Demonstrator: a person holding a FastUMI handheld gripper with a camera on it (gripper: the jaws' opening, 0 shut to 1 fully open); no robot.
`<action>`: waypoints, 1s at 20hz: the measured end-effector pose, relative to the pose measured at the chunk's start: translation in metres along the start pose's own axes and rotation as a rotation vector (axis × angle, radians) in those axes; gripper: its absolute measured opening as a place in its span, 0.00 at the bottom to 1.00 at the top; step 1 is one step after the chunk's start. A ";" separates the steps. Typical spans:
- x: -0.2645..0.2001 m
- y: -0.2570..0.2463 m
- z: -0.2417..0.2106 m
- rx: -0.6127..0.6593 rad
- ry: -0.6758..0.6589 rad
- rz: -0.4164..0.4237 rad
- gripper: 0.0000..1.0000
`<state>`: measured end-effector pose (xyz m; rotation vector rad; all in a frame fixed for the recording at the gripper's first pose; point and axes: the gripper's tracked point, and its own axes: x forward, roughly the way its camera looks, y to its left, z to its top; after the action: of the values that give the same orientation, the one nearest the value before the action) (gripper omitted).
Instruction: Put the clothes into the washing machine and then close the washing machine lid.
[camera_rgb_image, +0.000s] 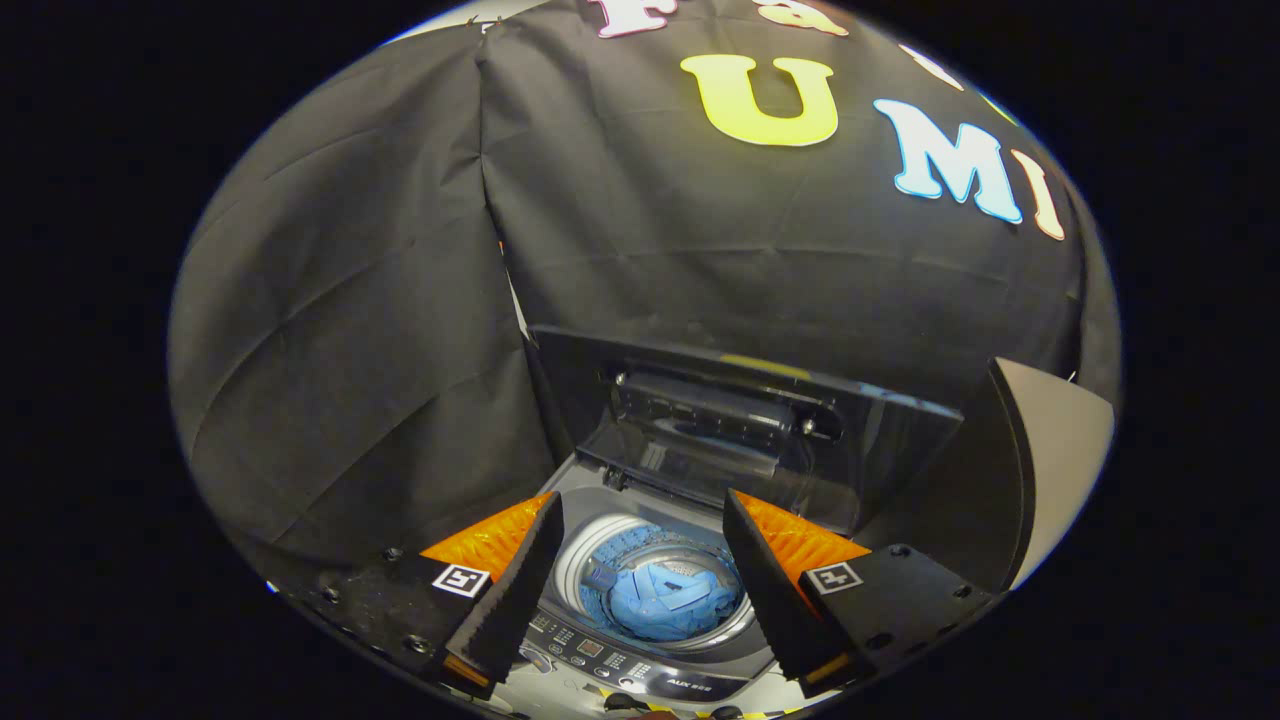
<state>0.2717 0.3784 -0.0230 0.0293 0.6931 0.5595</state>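
Half done I reckon: blue clothes sit down in the washing machine drum, below and between my fingers. My gripper is spread wide, holding nothing. Next up, the raised lid beyond needs swinging down shut.

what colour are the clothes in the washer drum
Light blue clothes, seen in the gripper view, between the open gripper fingers.

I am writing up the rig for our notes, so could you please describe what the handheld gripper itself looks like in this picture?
The gripper has two wedge-shaped fingers that taper toward their tips, with ribbed inner faces. Each finger sits on a dark block-like mount with visible screws, and each mount carries a small square black-and-white marker tag. No cables are visible.
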 end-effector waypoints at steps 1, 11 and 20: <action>-0.003 0.001 0.006 0.003 -0.008 0.001 0.99; -0.002 -0.032 0.097 0.036 -0.132 -0.068 0.99; 0.082 -0.100 0.105 0.182 -0.047 -0.199 0.99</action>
<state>0.4359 0.3499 -0.0113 0.1417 0.6903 0.3034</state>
